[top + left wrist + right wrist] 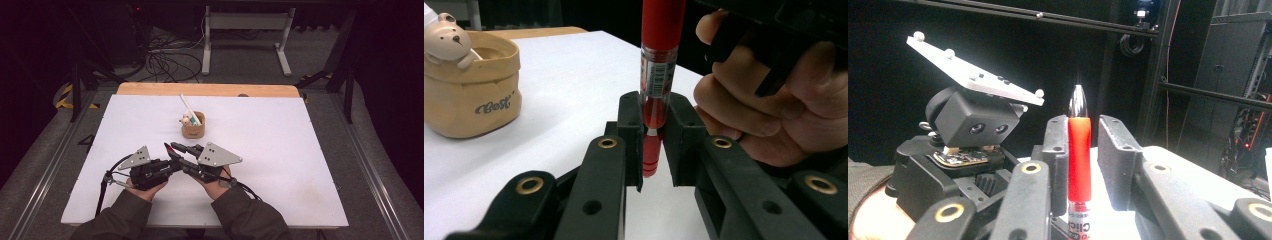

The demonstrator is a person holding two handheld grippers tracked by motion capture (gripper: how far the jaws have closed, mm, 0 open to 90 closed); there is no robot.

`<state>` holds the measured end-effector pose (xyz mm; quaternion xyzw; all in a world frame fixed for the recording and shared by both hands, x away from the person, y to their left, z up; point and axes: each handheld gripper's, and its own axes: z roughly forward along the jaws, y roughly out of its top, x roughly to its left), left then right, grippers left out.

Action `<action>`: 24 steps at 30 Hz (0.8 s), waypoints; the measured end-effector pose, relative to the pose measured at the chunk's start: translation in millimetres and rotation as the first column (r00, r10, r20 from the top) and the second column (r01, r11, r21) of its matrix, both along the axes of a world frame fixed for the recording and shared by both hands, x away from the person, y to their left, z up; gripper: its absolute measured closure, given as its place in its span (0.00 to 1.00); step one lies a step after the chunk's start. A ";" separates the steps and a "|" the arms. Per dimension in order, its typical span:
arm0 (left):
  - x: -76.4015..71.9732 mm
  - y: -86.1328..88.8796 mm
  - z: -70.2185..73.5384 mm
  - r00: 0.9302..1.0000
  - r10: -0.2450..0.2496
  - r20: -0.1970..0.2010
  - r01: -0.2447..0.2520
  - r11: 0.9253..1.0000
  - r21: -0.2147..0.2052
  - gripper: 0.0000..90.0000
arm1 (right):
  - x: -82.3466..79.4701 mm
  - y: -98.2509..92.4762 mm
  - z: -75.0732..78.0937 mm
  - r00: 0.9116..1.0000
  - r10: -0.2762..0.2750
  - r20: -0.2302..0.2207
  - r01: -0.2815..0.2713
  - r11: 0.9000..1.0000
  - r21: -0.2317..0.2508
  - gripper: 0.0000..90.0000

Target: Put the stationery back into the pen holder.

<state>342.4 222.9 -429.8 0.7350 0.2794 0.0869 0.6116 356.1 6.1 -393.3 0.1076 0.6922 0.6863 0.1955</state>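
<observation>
— Dark surroundings, cables on grey floor at twelve o'clock, and a white matte board (280, 165) lying on a wooden table whose pale edge shows at the far side. What sits on it?

— A small tan pot (193, 129), soft-looking like folded leather or paper, just past the board's middle toward twelve o'clock. Its side carries cursive writing that reads roughly "Best". A cream bear-shaped figure (446, 40) leans on its rim, with a white stick poking out beside it.

— And the hands?

— Both come in from six o'clock in olive sleeves. The left gripper (172, 159) and right gripper (176, 148) meet near the board's centre, at six o'clock from the pot, each topped with a grey triangular plate studded with small balls.

— What is between them?

— A red pen (656, 75), glossy plastic with a clear barrel section, a barcode sticker, and a silver cone tip. In the right gripper view a label beginning "Clic" shows at the bottom edge.

— State of the jaws?

— The left gripper's black pads are pinching the pen's lower barrel, pressed against it on both sides. The right gripper's jaws stand either side of the red grip section; one pad looks to touch it, the other shows a gap, so they are slightly spread.

— Where is the pen overall?

— Held off the board between the two grippers, well apart from the pot.
</observation>
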 end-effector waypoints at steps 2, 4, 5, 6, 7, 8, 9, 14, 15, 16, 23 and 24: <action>0.8 0.5 -0.2 1.000 0.005 0.002 -0.005 1.000 0.006 0.88 | 1.0 -0.7 1.2 1.000 -0.002 -0.006 0.002 1.000 -0.004 0.78; 1.5 0.5 -0.1 1.000 0.011 0.005 -0.011 1.000 0.009 0.88 | 1.9 -2.3 3.2 1.000 -0.003 -0.009 0.003 1.000 -0.009 0.76; 1.7 0.6 0.2 1.000 0.013 0.006 -0.013 1.000 0.011 0.88 | 2.2 -3.1 4.4 1.000 -0.002 -0.011 0.002 1.000 -0.010 0.74; 1.8 0.6 0.5 1.000 0.015 0.006 -0.016 1.000 0.013 0.88 | 2.4 -4.1 5.6 1.000 -0.006 -0.012 0.006 1.000 -0.018 0.73; 2.0 0.8 0.9 1.000 0.017 0.009 -0.017 1.000 0.016 0.88 | 2.7 -5.1 6.9 1.000 -0.008 -0.013 0.008 1.000 -0.028 0.71; 2.6 1.0 1.3 1.000 0.017 0.018 -0.017 1.000 0.024 0.88 | 3.4 -6.3 8.1 1.000 -0.007 -0.018 0.006 0.999 -0.036 0.69; 2.3 0.4 1.6 1.000 0.022 0.013 -0.022 1.000 0.021 0.88 | 4.5 -7.7 9.2 1.000 -0.002 -0.029 0.000 0.999 -0.042 0.66; 4.4 0.3 4.0 0.999 0.038 0.035 -0.039 0.998 0.051 0.88 | 8.0 -18.1 13.7 0.998 -0.022 -0.059 0.019 0.998 -0.061 0.59; 4.7 0.2 4.6 0.999 0.038 0.039 -0.040 0.998 0.056 0.88 | 8.6 -20.4 14.5 0.998 -0.029 -0.063 0.025 0.998 -0.062 0.57; 4.9 0.1 5.1 0.998 0.041 0.046 -0.044 0.997 0.061 0.88 | 9.1 -22.9 15.3 0.997 -0.034 -0.069 0.030 0.997 -0.065 0.56; 4.9 -1.7 8.0 0.997 0.053 0.058 -0.058 0.995 0.082 0.88 | 11.9 -39.4 17.4 0.993 -0.073 -0.088 0.067 0.995 -0.075 0.47; 5.2 -1.7 8.3 0.997 0.051 0.063 -0.057 0.995 0.086 0.88 | 12.4 -41.5 17.5 0.993 -0.080 -0.092 0.073 0.994 -0.076 0.46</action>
